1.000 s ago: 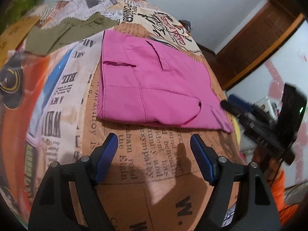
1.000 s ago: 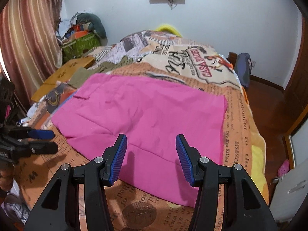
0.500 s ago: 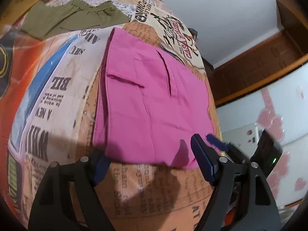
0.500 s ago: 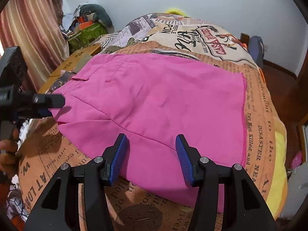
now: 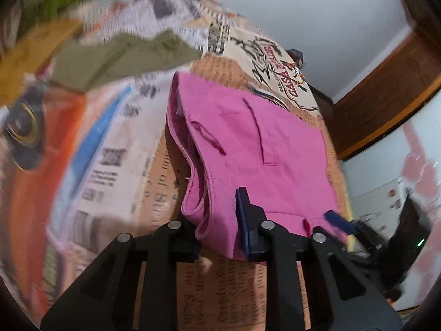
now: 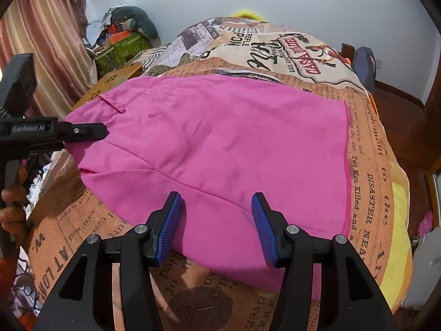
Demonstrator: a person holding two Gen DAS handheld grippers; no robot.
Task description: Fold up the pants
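The pink pants [image 6: 220, 143] lay folded on the bed [image 6: 369, 165] (newspaper-print cover). The left hand-held gripper [image 5: 220, 220] was clamped on their waistband corner; the right hand-held gripper [image 6: 217, 226] hovered wide open, holding nothing.

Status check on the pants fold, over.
Left gripper shut on pink pants at waistband corner, lifting it. Right gripper open over near edge. Nothing blocking.

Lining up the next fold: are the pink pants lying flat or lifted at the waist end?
Lifted: the left tool pinches the pink pants, and the waist edge curls up.
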